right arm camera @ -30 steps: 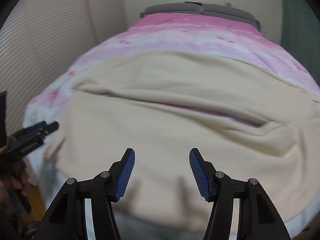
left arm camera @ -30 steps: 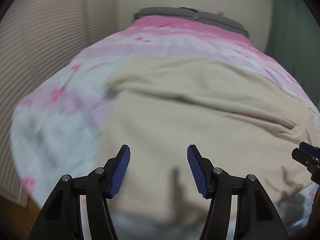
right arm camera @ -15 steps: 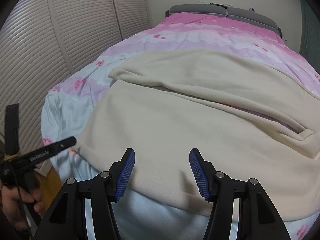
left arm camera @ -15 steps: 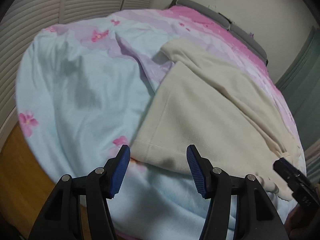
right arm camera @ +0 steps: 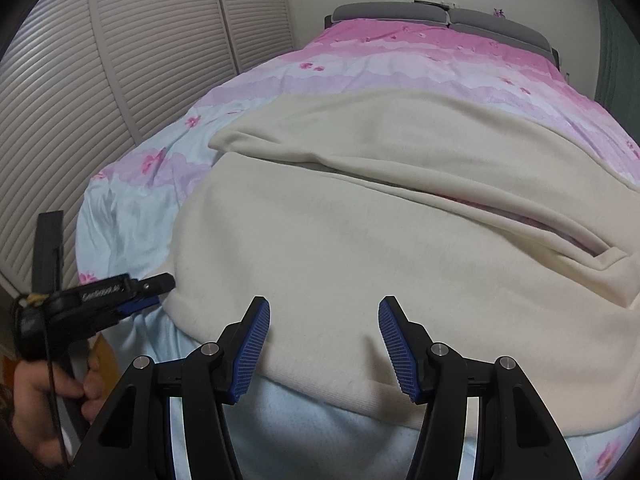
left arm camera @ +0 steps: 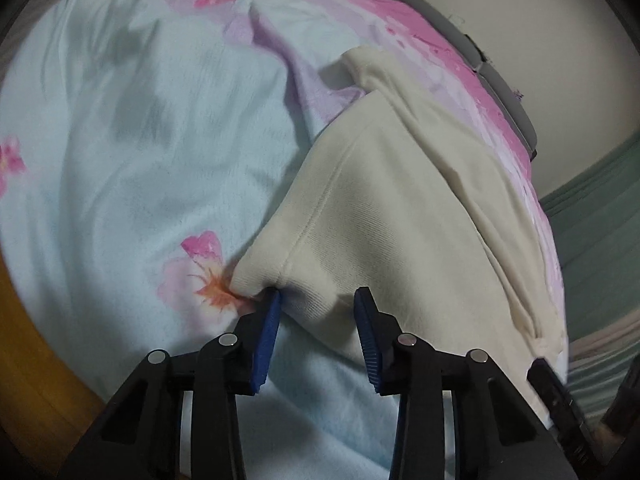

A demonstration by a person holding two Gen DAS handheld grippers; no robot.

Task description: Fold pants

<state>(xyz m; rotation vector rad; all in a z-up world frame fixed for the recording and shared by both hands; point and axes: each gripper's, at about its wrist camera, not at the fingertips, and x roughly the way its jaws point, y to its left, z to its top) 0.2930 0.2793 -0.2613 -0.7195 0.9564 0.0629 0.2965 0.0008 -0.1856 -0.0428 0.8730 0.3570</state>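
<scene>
Cream pants (right arm camera: 380, 216) lie spread flat on a bed with a pink and pale blue flowered cover (right arm camera: 420, 68). In the left wrist view the pants' near left hem corner (left arm camera: 280, 264) sits between the blue pads of my left gripper (left arm camera: 318, 300), whose jaws are still apart around the cloth. My left gripper also shows at the left of the right wrist view (right arm camera: 156, 284), at the hem corner. My right gripper (right arm camera: 324, 312) is open and empty, just over the near edge of the pants, farther right.
White louvred closet doors (right arm camera: 120, 80) stand to the left of the bed. A grey headboard (right arm camera: 440, 14) is at the far end. A wooden floor (left arm camera: 24, 360) shows below the bed's left edge. A green curtain (left arm camera: 600, 200) hangs on the right.
My left gripper has moved down and forward onto the hem corner, and its jaws have narrowed around the cloth. My right gripper has barely moved.
</scene>
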